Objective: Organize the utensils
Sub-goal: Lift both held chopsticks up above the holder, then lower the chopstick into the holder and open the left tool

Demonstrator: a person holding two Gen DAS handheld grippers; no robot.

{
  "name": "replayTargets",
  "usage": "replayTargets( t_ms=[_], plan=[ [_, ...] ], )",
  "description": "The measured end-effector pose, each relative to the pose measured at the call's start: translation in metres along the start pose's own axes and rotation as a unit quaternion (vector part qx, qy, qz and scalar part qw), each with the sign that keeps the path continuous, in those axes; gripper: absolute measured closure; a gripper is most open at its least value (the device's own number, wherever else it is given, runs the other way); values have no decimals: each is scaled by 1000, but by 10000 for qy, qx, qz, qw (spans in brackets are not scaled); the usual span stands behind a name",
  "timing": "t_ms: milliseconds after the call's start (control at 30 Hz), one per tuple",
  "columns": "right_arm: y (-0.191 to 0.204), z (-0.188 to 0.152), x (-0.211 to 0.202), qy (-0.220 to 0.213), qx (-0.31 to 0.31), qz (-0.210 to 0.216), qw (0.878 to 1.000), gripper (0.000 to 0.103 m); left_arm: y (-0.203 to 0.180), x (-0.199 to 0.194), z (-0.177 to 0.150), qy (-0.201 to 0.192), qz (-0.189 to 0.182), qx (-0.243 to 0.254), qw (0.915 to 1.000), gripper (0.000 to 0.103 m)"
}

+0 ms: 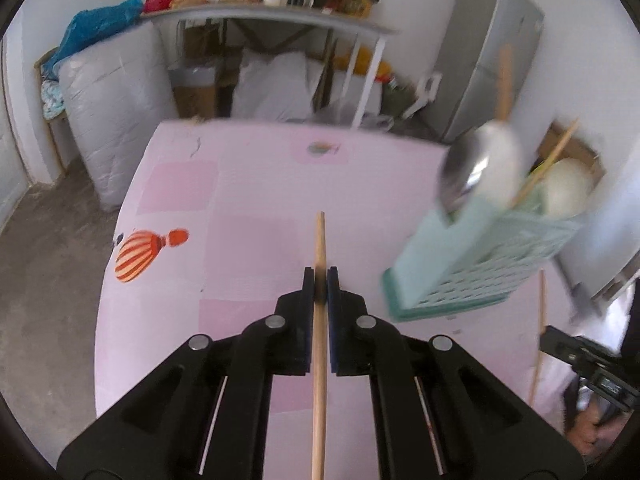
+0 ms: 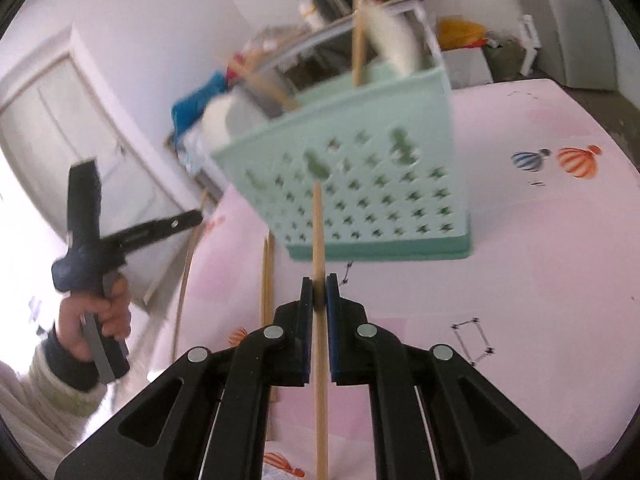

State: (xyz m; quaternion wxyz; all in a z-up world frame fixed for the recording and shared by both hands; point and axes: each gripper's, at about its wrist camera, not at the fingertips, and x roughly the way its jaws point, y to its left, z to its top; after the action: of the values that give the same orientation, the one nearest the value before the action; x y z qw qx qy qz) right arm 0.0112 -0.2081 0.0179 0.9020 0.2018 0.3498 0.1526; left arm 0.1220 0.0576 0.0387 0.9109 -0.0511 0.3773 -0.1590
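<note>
My left gripper (image 1: 320,280) is shut on a wooden chopstick (image 1: 320,240) that runs straight out between the pads, above the pink tablecloth (image 1: 248,248). My right gripper (image 2: 319,286) is shut on a second wooden chopstick (image 2: 318,232), whose tip points at the side of the mint-green perforated basket (image 2: 360,200). That basket (image 1: 480,264) stands to the right in the left wrist view and holds a metal ladle (image 1: 476,164), white spoons and wooden handles. Another chopstick (image 2: 265,280) lies on the cloth beside the basket.
A person's hand (image 2: 100,320) holds the left gripper's handle at the left of the right wrist view. Behind the table stand a loaded shelf (image 1: 280,12), white sacks (image 1: 112,112) and a grey fridge (image 1: 492,52). The table edge (image 1: 116,240) drops to a concrete floor on the left.
</note>
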Motion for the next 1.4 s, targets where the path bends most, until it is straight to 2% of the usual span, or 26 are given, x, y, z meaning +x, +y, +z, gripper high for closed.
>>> replayTargets(
  t_ms=[100,333,467,667,767,967,1067,1233,1400],
  plan=[
    [-7,-1,-15,-227,196,31,9995,96,-8,-23,5,-298,-313,-4,9991,99],
    [-5,-1,-5,-346,332,10,9989,96,-32,-67,19,-974,-999,80,9902,99],
    [-5,-2,-10,-419,320,7,9986,96,-48,-88,32,-1329,-1437,123,9806,99],
    [-7,-4,-20,-517,334,0,9981,96,-79,-119,56,-1836,-2146,165,9592,99],
    [-7,-5,-23,-547,341,8,9979,96,-92,-129,70,-2119,-2311,159,9494,99],
    [-10,-5,-27,-585,385,31,9975,96,-114,-135,94,-2769,-2205,214,9350,99],
    [-12,-5,-27,-596,399,39,9974,96,-128,-125,98,-2973,-1949,302,9342,99],
    [-16,-5,-26,-594,438,57,9973,96,-147,-92,93,-3004,-1414,569,9416,99],
    [-22,-5,-25,-577,493,56,9971,96,-151,-57,78,-2566,-1279,706,9554,98]
  ],
)
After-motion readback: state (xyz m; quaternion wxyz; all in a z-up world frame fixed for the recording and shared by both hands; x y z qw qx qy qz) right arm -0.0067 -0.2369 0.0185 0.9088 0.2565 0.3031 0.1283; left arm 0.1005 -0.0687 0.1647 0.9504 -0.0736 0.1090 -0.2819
